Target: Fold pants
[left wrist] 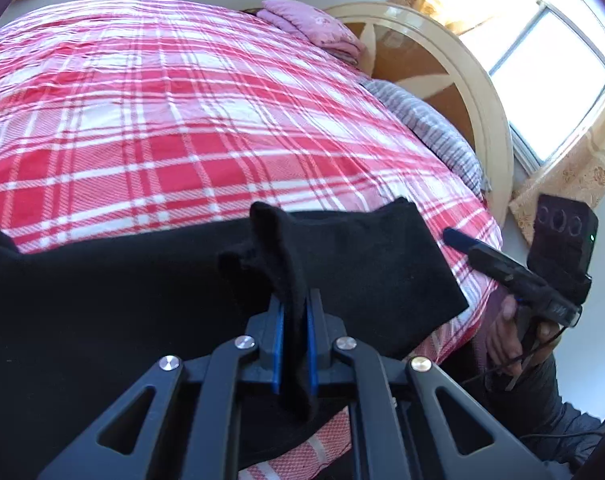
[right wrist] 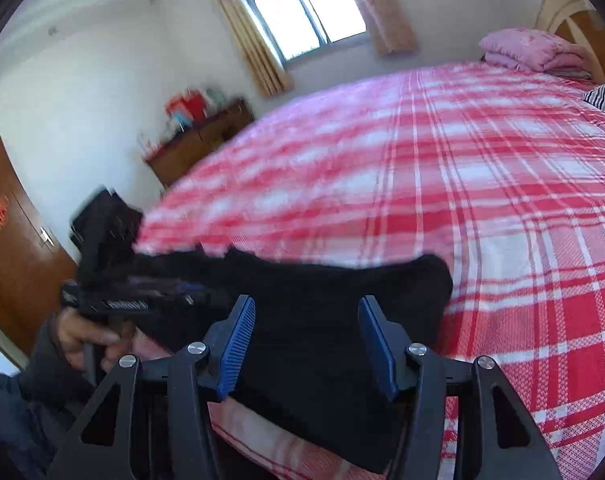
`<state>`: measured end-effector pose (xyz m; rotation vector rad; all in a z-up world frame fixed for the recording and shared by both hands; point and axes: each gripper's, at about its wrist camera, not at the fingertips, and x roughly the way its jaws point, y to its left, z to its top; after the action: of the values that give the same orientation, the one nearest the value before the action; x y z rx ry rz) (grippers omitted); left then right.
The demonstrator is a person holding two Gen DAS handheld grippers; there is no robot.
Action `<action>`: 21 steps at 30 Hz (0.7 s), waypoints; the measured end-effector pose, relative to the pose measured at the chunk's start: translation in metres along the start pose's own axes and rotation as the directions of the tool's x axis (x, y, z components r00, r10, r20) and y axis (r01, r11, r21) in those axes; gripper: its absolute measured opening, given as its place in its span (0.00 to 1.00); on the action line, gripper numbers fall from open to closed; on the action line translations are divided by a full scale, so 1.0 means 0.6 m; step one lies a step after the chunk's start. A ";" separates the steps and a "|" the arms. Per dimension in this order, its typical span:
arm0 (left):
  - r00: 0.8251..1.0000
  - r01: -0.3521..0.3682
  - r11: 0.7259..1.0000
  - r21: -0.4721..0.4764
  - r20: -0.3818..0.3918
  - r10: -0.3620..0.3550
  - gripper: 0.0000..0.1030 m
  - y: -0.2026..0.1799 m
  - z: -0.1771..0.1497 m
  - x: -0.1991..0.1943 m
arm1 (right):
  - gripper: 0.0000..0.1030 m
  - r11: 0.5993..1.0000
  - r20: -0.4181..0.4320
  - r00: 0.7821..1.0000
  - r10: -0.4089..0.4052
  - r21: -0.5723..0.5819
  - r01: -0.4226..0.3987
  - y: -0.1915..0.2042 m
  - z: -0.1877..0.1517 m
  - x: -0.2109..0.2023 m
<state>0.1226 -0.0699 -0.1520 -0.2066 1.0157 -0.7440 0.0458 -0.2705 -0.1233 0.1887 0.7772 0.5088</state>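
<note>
Black pants point(left wrist: 362, 264) lie across the near edge of a bed with a red and white plaid sheet point(left wrist: 182, 120). My left gripper point(left wrist: 295, 312) is shut on a bunched fold of the pants, which stands up between the blue pads. In the right wrist view the pants point(right wrist: 322, 300) lie under my right gripper point(right wrist: 307, 312), which is open and empty just above the cloth. My right gripper also shows in the left wrist view point(left wrist: 458, 238), at the right end of the pants. My left gripper shows blurred in the right wrist view point(right wrist: 198, 294), at the left.
A folded pink blanket point(left wrist: 314, 28) and a striped pillow point(left wrist: 434, 128) lie at the head of the bed by the curved headboard point(left wrist: 474, 92). A window point(right wrist: 302, 8), a wooden cabinet point(right wrist: 198, 144) and a door point(right wrist: 14, 232) are along the walls.
</note>
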 end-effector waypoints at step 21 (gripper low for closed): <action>0.988 -0.136 0.985 0.110 0.084 0.128 0.04 -0.038 -0.008 -0.018 | 0.54 0.998 -0.020 0.998 -0.058 -0.001 0.058 -0.010 -0.018 0.023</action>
<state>0.1044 -0.0792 -0.1362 -0.0664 0.9019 -0.6667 0.0486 -0.2689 -0.1411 0.1601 0.7997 0.4565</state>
